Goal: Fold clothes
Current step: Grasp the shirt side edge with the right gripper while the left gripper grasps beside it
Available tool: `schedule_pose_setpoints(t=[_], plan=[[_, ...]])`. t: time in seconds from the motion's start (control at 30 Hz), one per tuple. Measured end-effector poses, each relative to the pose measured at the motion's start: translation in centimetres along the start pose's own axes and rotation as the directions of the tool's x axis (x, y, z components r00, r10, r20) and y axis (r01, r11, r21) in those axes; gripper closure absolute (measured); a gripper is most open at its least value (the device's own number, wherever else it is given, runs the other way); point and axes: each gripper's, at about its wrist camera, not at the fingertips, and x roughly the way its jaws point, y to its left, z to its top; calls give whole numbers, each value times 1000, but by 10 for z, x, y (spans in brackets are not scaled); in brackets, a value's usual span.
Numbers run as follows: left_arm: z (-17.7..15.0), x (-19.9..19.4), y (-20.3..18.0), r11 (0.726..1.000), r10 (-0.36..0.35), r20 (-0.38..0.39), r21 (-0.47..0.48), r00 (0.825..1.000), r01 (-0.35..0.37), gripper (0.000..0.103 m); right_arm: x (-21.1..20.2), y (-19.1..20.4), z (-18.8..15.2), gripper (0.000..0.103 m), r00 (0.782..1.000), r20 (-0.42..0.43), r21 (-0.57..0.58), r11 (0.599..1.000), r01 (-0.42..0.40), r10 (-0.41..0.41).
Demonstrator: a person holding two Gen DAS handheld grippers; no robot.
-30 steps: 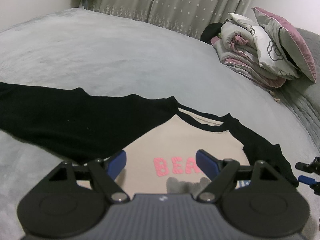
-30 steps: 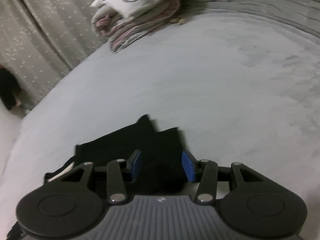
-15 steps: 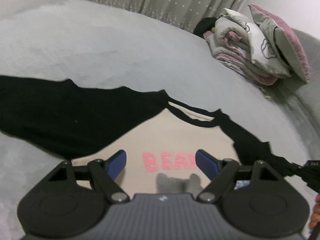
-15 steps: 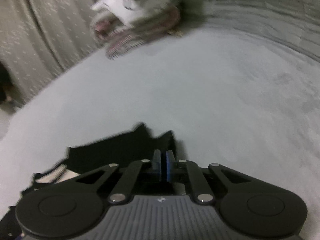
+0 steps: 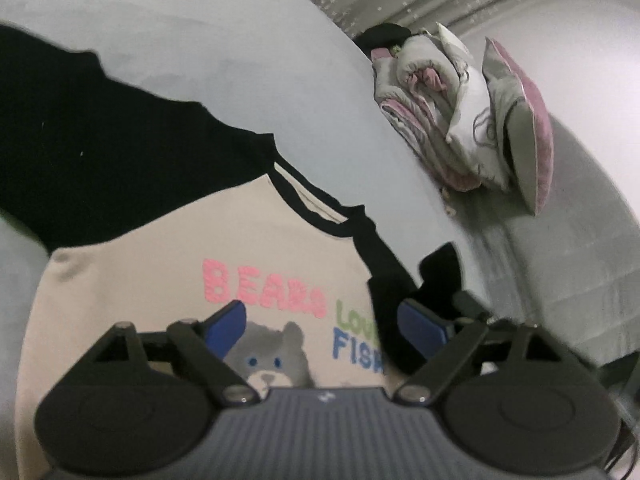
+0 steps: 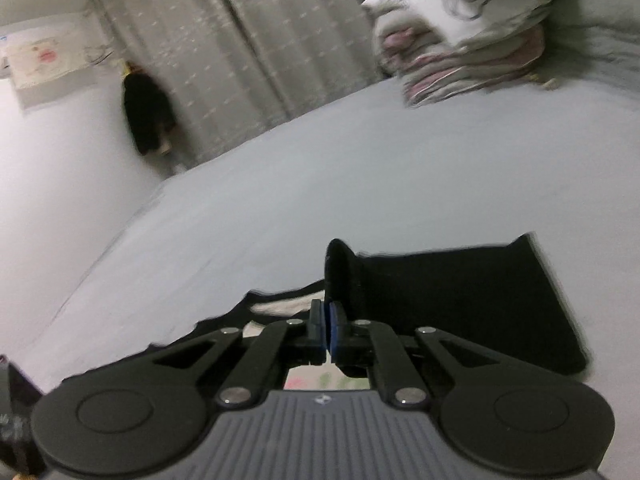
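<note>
Grey bedspread (image 5: 248,60) fills both views; bare fabric runs out from 10 to 1 o'clock beyond the shirt (image 5: 160,280), plenty of room there. Folded bedding stack (image 5: 460,112) sits at 2 o'clock in the left wrist view, well apart from the shirt; dotted curtain (image 6: 260,48) and white wall close off the far edge.

Shirt lies flat, cream front up with bear print, black left sleeve (image 5: 100,152) stretched out toward 9–10 o'clock.

Left gripper (image 5: 320,326) hovers over the print, jaws spread and just been widening; only flat cloth shows below the gap, pads (image 5: 226,326) pressing on nothing.

Right gripper (image 6: 327,330) is clamped on the black right sleeve (image 6: 460,300); a pinched fold stands up at 12 o'clock off the fingertips. That sleeve is lifted in across the shirt's right edge, its cuff end at 3 o'clock. Right wrist view is motion-blurred.
</note>
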Motion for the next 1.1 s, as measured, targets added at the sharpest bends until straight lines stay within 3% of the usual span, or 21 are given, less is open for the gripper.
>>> schedule_pose_setpoints(t=[0.27, 0.47, 0.63, 0.87, 0.97, 1.1], plan=[[7, 6, 18, 990, -64, 1, -130, 998, 63, 16, 28, 25, -24, 97, 990, -121, -70, 994, -82, 73], [6, 15, 23, 977, -111, -2, -184, 994, 108, 17, 39, 45, -47, 97, 963, -234, -149, 974, -168, 130], [7, 19, 23, 983, -77, 4, -166, 997, 77, 28, 44, 61, -68, 97, 939, -309, -205, 954, -218, 148], [4, 29, 25, 989, -21, -14, -148, 1000, 19, 42, 46, 56, -75, 97, 930, -316, -171, 952, -253, 190], [3, 32, 23, 992, 5, -12, -124, 1000, -7, 52, 46, 55, -75, 97, 929, -314, -171, 951, -259, 197], [1, 32, 17, 996, 58, -4, -65, 998, -58, 92, 44, 55, -77, 97, 932, -303, -185, 947, -262, 199]])
